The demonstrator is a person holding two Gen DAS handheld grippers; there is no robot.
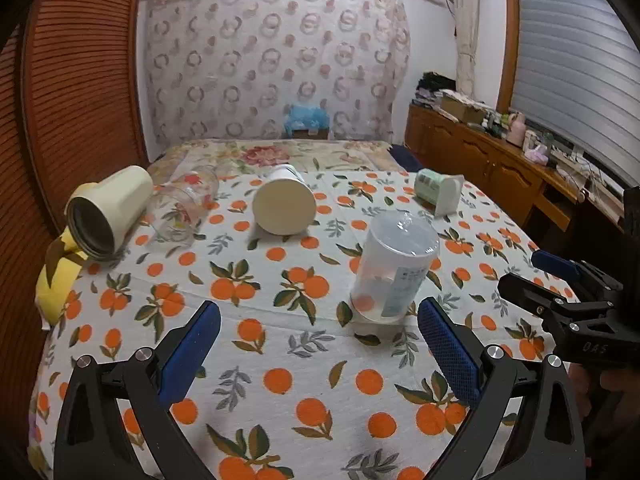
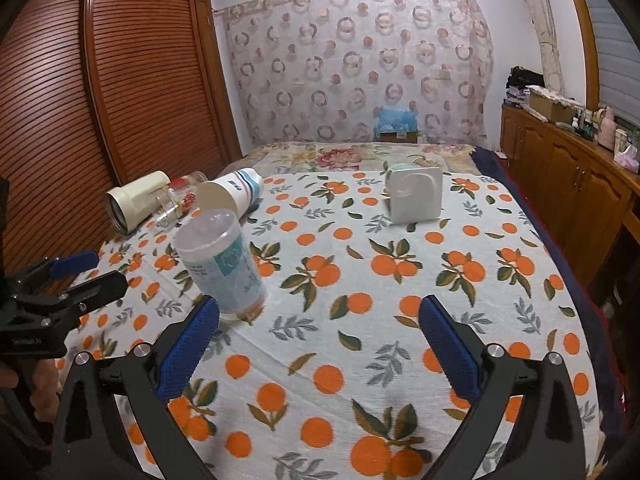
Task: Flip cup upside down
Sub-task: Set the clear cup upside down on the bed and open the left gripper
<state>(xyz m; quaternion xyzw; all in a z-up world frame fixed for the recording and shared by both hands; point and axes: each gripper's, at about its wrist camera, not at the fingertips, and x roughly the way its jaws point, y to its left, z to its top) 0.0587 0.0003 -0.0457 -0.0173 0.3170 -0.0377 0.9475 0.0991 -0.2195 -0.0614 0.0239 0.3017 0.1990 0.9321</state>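
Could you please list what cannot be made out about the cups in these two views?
- Translucent plastic cup: label text too small in both views.
- Glass tumbler: right view, partly hidden behind the cream cup.
- Striped cup: left view shows only its base; stripes hidden.
- Green cup: interior faces away in both.

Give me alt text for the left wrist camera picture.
A clear plastic cup stands upside down on an orange-print tablecloth ahead of the open left gripper. Four other cups lie on their sides farther back.

Home bedroom, floral-quilted bed [image 2: 360, 154], louvred wardrobe [image 2: 120, 80], curtain [image 2: 360, 68], wooden sideboard [image 2: 568, 168]
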